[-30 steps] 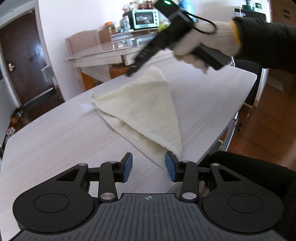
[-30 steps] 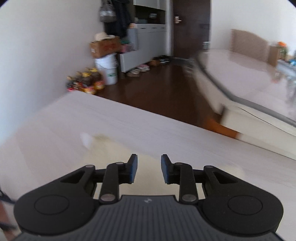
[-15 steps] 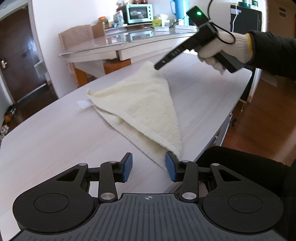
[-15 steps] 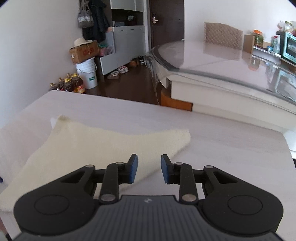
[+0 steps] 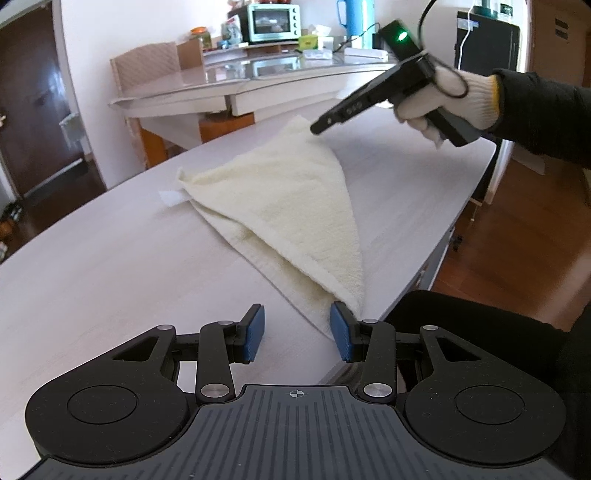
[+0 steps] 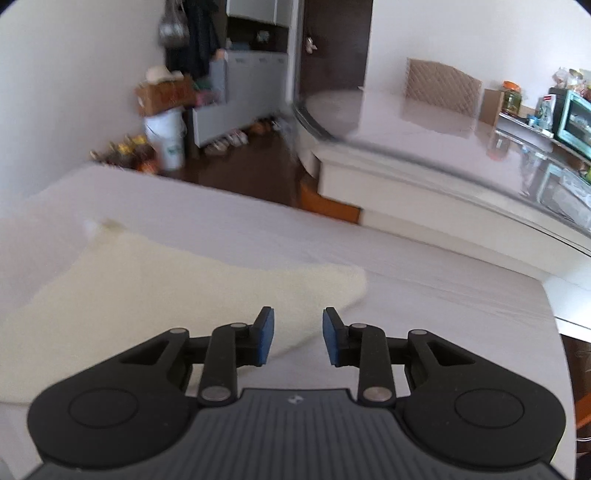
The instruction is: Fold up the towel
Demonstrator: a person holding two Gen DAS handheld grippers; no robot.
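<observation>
A cream towel (image 5: pixel 295 210) lies on the pale wood table (image 5: pixel 110 266), folded into a triangle with a lower layer showing along its left edge. My left gripper (image 5: pixel 297 334) is open and empty, just short of the towel's near corner. My right gripper (image 6: pixel 297 338) is open and empty, hovering over the towel's far corner (image 6: pixel 332 284). In the left wrist view the right gripper (image 5: pixel 321 127) is held by a gloved hand above that far tip. The towel also shows in the right wrist view (image 6: pixel 147 295).
The table's right edge (image 5: pixel 454 221) drops to a wood floor. A second glass-topped table (image 6: pixel 461 147) stands close behind, carrying a toaster oven (image 5: pixel 273 22) and jars. A dark-clad body (image 5: pixel 480 332) is at the near right.
The right gripper has come down and back toward the towel's far corner. The left gripper has stayed in place. The towel has not moved.
</observation>
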